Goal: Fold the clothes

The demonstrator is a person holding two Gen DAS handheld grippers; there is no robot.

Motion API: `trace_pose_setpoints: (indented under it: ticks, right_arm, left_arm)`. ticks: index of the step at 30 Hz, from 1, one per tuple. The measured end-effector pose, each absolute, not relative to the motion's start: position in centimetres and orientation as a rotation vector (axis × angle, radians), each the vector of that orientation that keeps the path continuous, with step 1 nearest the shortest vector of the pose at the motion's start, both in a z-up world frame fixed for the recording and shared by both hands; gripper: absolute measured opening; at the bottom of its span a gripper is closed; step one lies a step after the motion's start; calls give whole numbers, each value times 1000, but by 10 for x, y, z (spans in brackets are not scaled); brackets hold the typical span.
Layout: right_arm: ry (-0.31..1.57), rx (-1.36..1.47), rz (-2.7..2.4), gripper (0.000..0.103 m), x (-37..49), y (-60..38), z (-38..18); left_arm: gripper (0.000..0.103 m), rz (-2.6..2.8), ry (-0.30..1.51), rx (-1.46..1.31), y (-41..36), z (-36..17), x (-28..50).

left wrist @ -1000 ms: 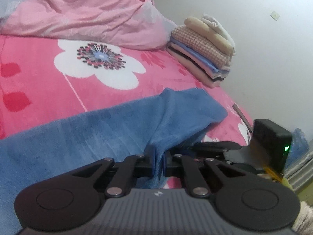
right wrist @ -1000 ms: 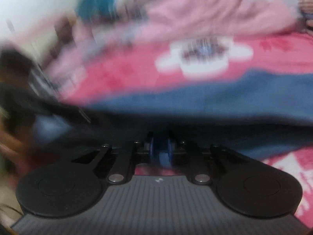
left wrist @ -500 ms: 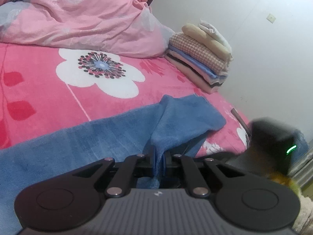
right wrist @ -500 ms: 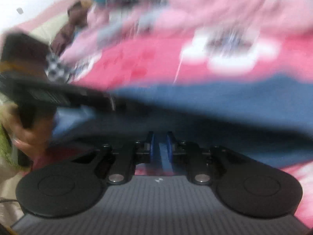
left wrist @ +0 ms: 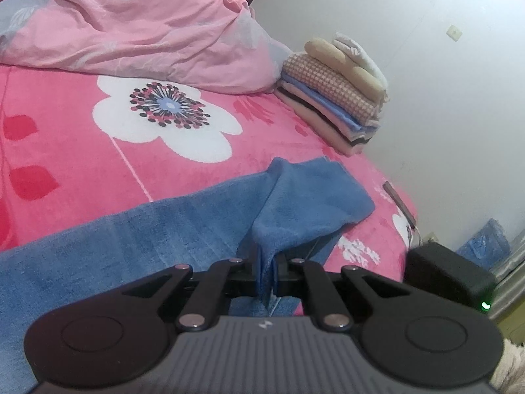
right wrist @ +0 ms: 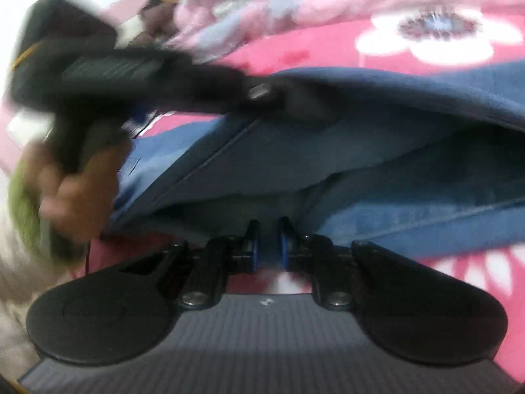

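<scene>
A blue fleece garment (left wrist: 137, 236) lies across the pink flowered bedspread (left wrist: 65, 144). My left gripper (left wrist: 266, 271) is shut on a pinched fold of that garment, and the cloth rises from its jaws to a folded-over flap (left wrist: 315, 197). In the blurred right wrist view my right gripper (right wrist: 268, 243) is shut on the blue garment's (right wrist: 377, 170) near edge, with layers of cloth lifted in front of it. The left gripper's body (right wrist: 131, 75) and the hand (right wrist: 78, 190) that holds it show at the left of the right wrist view. The right gripper's black housing (left wrist: 449, 272) sits at the lower right.
A crumpled pink duvet (left wrist: 137, 32) fills the head of the bed. A stack of folded clothes (left wrist: 334, 88) stands by the white wall (left wrist: 443, 98) at the bed's far right edge. A blue bag (left wrist: 485, 243) lies on the floor beyond the bed.
The right wrist view has swung left, so the left gripper and its hand now fill its left side. The left gripper has stayed put with its fold; the right gripper's housing moved down-right in its view.
</scene>
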State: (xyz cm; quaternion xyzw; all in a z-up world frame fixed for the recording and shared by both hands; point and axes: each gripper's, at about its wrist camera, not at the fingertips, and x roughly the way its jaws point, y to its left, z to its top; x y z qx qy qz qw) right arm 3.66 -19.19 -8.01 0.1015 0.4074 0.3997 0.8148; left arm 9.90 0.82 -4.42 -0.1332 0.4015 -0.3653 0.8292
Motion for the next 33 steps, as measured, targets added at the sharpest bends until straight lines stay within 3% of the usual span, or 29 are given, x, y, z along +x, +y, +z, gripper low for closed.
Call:
trace_pose_setpoints:
  ticks: [8, 10, 12, 23, 28, 31, 32, 33]
  right_arm:
    - [765, 214, 651, 12, 34, -259, -43]
    - [732, 121, 552, 13, 50, -266, -46]
    - [726, 88, 476, 1, 60, -284, -56]
    - [611, 166, 48, 0, 81, -436, -80]
    - [581, 354, -64, 0, 86, -506, -94]
    - [556, 578, -72, 1, 77, -536, -96]
    - [545, 623, -98, 10, 71, -544, -97]
    - [534, 667, -125, 11, 66, -552, -98]
  left_arm:
    - [7, -787, 837, -332, 11, -54, 98]
    - [7, -782, 835, -345, 11, -56, 97]
    - [7, -787, 827, -346, 11, -57, 95]
    - [7, -834, 810, -230, -3, -66, 83]
    - [8, -840, 812, -140, -13, -73, 76]
    - [21, -842, 816, -92, -17, -75, 70]
    - [26, -845, 812, -80, -17, -73, 68]
    - [33, -848, 809, -69, -18, -71, 65]
